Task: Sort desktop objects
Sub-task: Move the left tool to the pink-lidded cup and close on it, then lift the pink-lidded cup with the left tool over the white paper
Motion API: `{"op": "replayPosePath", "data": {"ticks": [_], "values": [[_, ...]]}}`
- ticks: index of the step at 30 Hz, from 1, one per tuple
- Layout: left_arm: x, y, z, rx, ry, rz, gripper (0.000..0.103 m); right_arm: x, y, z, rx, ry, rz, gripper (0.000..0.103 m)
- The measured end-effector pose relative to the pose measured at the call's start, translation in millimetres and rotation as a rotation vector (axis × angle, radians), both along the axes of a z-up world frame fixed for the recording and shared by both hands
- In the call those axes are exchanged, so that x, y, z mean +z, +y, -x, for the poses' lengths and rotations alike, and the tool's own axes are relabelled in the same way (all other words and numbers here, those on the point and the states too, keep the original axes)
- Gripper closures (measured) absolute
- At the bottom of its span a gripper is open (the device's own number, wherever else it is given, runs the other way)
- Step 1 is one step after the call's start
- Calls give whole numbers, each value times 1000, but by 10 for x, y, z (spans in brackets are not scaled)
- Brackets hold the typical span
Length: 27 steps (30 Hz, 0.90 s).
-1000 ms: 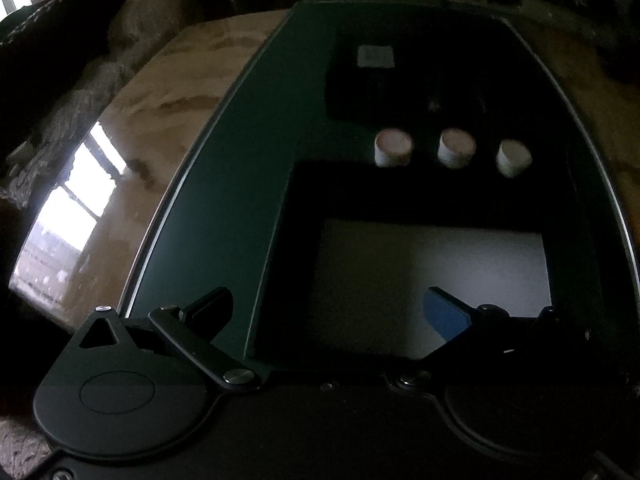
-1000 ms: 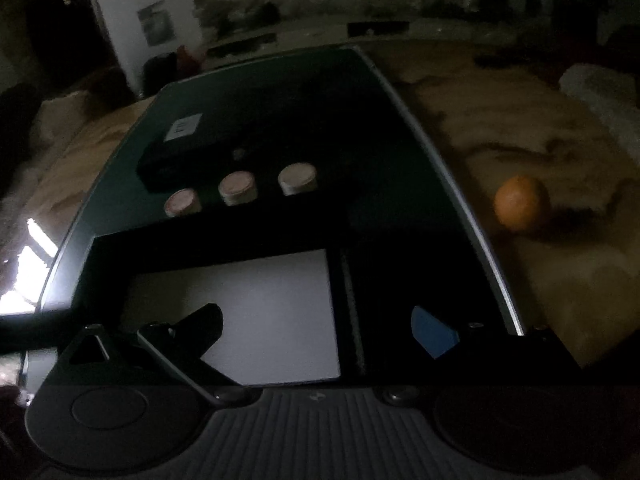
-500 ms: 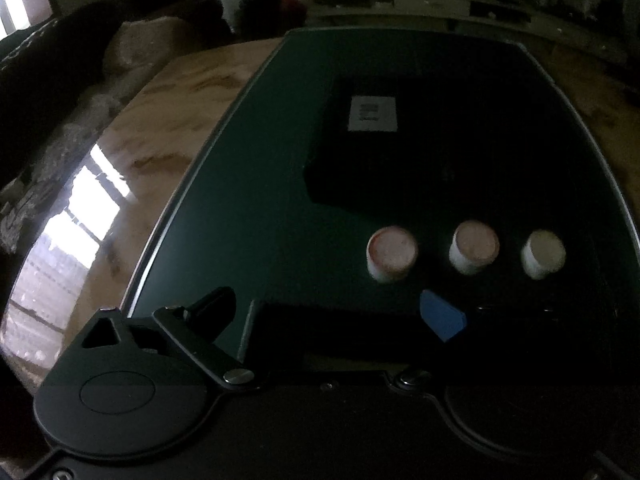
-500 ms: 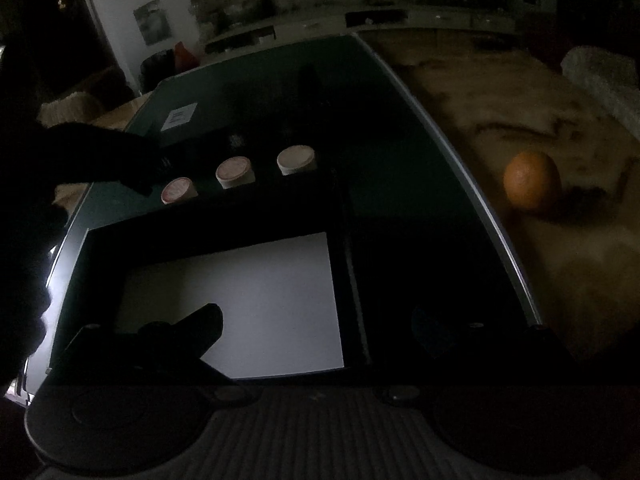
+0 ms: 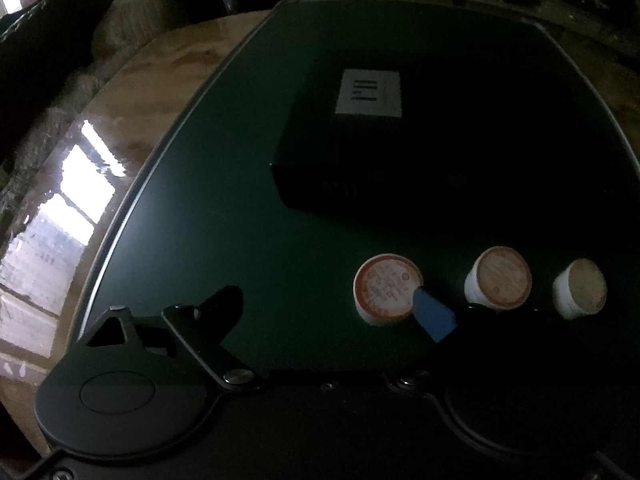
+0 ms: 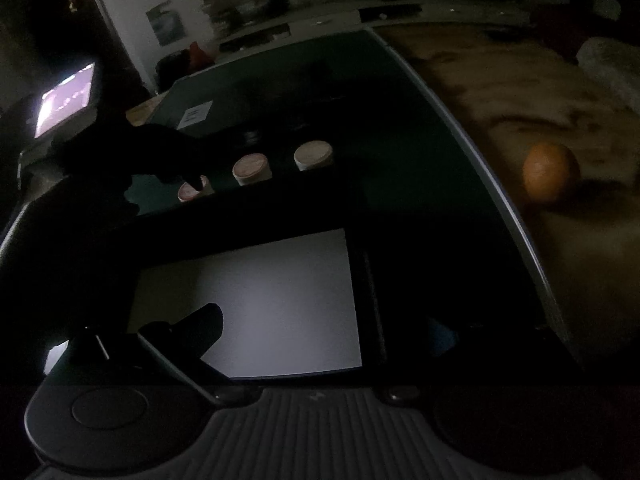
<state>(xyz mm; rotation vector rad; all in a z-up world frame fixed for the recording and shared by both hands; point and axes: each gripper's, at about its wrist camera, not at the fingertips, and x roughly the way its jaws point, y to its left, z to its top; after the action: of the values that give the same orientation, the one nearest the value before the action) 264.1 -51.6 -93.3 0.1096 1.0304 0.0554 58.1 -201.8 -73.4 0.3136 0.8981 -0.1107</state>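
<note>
Cups, three small round-lidded ones, stood in a row on the green mat (image 5: 192, 216), just ahead of the left gripper (image 5: 332, 308). The nearest cup (image 5: 386, 288) lay between that gripper's fingers, off centre: the blue-padded fingertip (image 5: 434, 314) sat against or just beside the cup's near side, while the black fingertip stood well clear on the other side. The middle cup (image 5: 500, 276) and the far cup (image 5: 580, 288) lay outside the blue-padded finger. Each cup stood upright, lid up, so no long axis governed the approach.

The left gripper's jaws were wide apart and closing, with the nearest cup between them and not yet clamped. A firm grip would probably need the jaws centred on the cup.

The right gripper (image 6: 324, 328) was farther from the cups, over the black tray (image 6: 248, 236) with its pale floor. Its jaws stood apart and held nothing.
</note>
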Motion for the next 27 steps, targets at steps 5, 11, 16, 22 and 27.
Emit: {"op": "replayPosePath", "data": {"ticks": [5, 11, 16, 22, 27], "values": [[-18, -8, -52, 1, -21, 16, 19, -12, 8, -8, -3, 4, 1, 0], [-33, -58, -102, -24, -20, 41, 20, 15, -36, -3, -32, -21, 0, 0], [-97, -95, -124, -27, -4, 45, 21, 11, -24, -11, -28, -19, 6, 0], [-118, -98, -125, -20, -9, 43, 38, -4, -24, -25, -32, -20, 4, 0], [-134, -93, -130, -22, 1, 54, 54, -9, -50, -41, -36, -19, 4, 0]]}}
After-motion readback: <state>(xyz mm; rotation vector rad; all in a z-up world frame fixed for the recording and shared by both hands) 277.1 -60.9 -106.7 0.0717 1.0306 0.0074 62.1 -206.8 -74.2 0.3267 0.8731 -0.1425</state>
